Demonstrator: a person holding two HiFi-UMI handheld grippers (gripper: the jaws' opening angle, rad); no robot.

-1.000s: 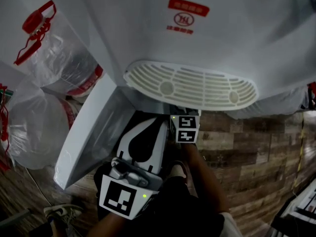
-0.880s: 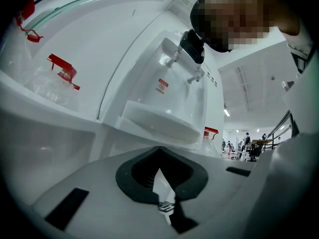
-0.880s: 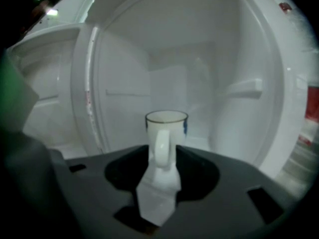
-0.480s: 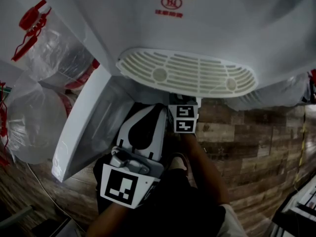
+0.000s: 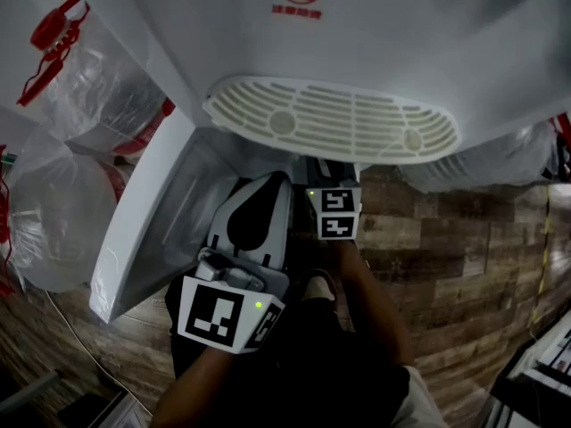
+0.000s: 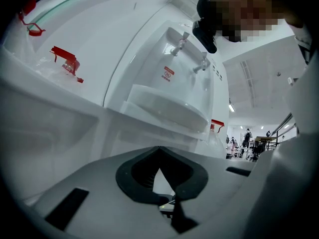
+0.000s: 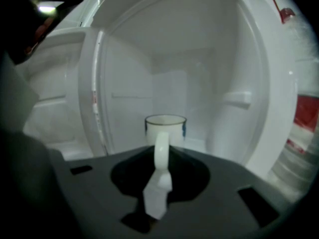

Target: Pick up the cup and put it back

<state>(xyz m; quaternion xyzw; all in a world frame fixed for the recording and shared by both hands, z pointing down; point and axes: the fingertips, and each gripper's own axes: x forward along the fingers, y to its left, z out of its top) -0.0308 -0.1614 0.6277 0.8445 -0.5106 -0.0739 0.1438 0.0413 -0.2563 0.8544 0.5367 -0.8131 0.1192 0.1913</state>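
A white cup (image 7: 165, 126) with a dark rim stands inside the white cabinet (image 7: 199, 83) under the water dispenser, its handle (image 7: 161, 153) turned toward me. My right gripper (image 7: 162, 156) has just been closing, and its jaws now press on that handle. From the head view only the right gripper's marker cube (image 5: 335, 214) shows; its tips and the cup are hidden under the drip tray (image 5: 330, 132). My left gripper (image 5: 275, 181) points level beside the open cabinet door (image 5: 143, 230). In its own view the left gripper (image 6: 158, 149) has its jaw tips together with nothing in them.
The white dispenser body (image 5: 375, 34) fills the top, with two taps (image 6: 179, 46) above the tray. Bagged water bottles (image 5: 89, 87) stand at the left. Wooden floor (image 5: 464, 257) lies to the right. People walk far off in the background (image 6: 246, 138).
The head view has tipped, so the dispenser's red label has slid up and out of frame. Both grippers stay almost where they were.
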